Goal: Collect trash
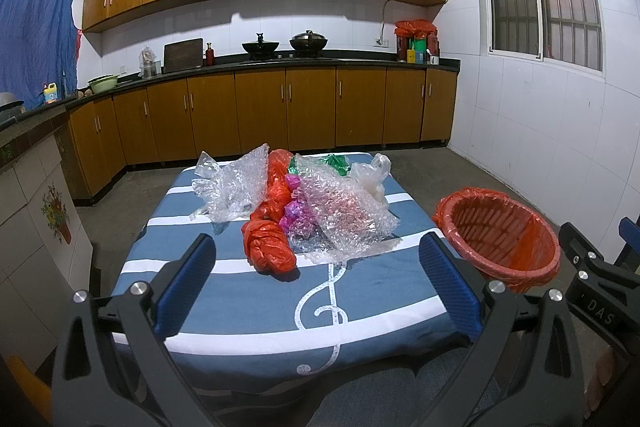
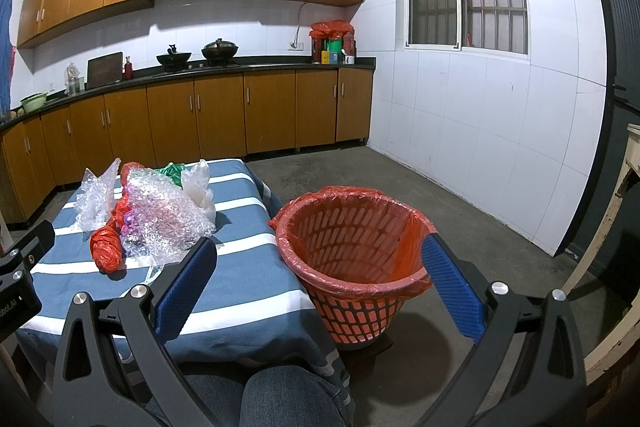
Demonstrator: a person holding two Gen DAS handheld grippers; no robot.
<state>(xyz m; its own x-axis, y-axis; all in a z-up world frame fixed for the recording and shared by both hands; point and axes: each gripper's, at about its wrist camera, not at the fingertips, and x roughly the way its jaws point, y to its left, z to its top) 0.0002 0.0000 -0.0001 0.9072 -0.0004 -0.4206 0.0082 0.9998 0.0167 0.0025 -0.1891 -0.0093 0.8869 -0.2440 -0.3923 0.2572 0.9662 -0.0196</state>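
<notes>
Trash [image 1: 320, 211] lies heaped on the striped table [image 1: 248, 311], none collected yet: the reach for a first piece is the step in hand.

Left gripper [image 1: 318, 283] hangs spread wide and empty just short of the pile, nearest the red bag [image 1: 268, 247] and bubble wrap [image 1: 344, 215]. Right gripper [image 2: 320, 283], likewise wide and empty, faces the lined basket [image 2: 352, 255] standing beside the table, apparently empty. Next, I judge: lower onto a raised fold, pinch firmly since the film is light and slippery, then carry it across to the basket.
</notes>
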